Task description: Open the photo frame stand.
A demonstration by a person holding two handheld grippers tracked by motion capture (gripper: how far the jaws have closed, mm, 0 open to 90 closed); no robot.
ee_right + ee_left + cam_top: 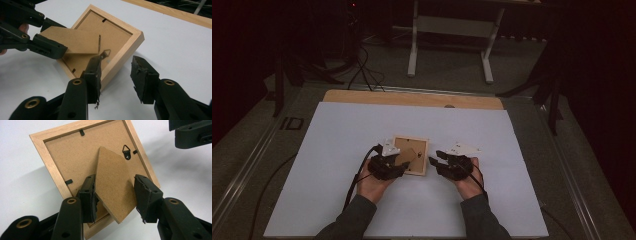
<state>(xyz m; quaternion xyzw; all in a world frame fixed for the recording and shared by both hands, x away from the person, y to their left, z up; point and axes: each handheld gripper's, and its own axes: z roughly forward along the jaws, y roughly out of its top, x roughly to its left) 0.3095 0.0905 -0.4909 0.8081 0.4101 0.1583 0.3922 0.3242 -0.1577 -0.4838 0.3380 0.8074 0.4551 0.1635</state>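
Note:
A light wooden picture frame [417, 143] lies face down on the white sheet, its brown backing board [67, 155] up. The board's fold-out stand [112, 185] is lifted off the back. My left gripper [403, 163] holds that stand [72, 40] across its width, one jaw on each side edge. A small metal hanger [127, 151] sits near the frame's far corner. My right gripper [116, 75] is open at the frame's [125, 47] near edge, with one jaw over the backing and the other outside the rim. In the high view the right gripper [438, 159] is just right of the frame.
The white sheet [362, 200] covers most of the table. A bare wooden strip [412, 98] runs along the far edge. Beyond it a white-legged stand [452, 30] is on the floor, with dark cables [362, 70] to its left. The person's forearms enter from the bottom.

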